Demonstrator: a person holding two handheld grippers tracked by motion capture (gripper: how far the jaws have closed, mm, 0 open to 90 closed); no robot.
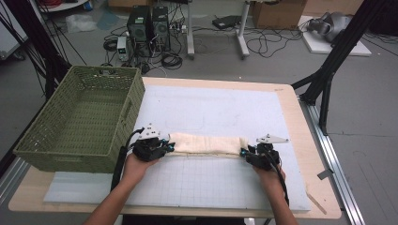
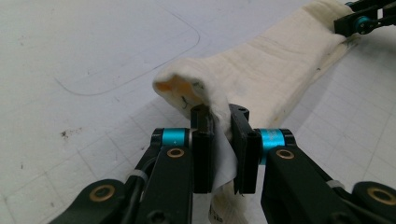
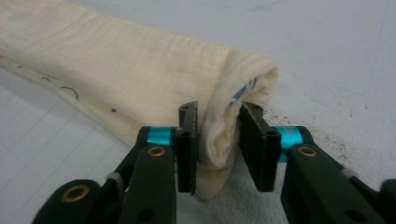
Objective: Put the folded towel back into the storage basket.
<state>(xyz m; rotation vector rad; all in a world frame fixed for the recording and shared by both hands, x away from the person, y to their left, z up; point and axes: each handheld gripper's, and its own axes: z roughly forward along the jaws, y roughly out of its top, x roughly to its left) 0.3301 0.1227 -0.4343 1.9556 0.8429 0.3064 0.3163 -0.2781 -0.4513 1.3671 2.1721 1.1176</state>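
High view: you hold the cream cloth (image 1: pixel 206 144) by both ends, low and centre in frame, folded into a long narrow band on the white gridded mat (image 1: pixel 220 183) that covers the counter (image 1: pixel 300 126). Left tongs (image 1: pixel 170 147) clenched on its left end, right tongs (image 1: pixel 243 152) clenched on its right end.

Risks:
- Left gripper view: the left tongs' pinch takes in a thin fold plus what looks like a paper-like tag near the edge. Pull sideways and that shallow bite could slip.
- Right gripper view: the bite goes round a thick rolled end. The layers may slide against one another, so you could end up lifting the outer ply and not the rest.
- Lift unevenly and the band will likely sag in the middle and unfold.

Materials: cloth is soft, crinkled gauze-like weave, matte, with small printed marks; orange shows inside the left end's open mouth, blue inside the right. Mat is smooth and a little scuffed. Green woven basket (image 1: pixel 37 140), rigid lattice walls, sits at left, apart from the cloth.
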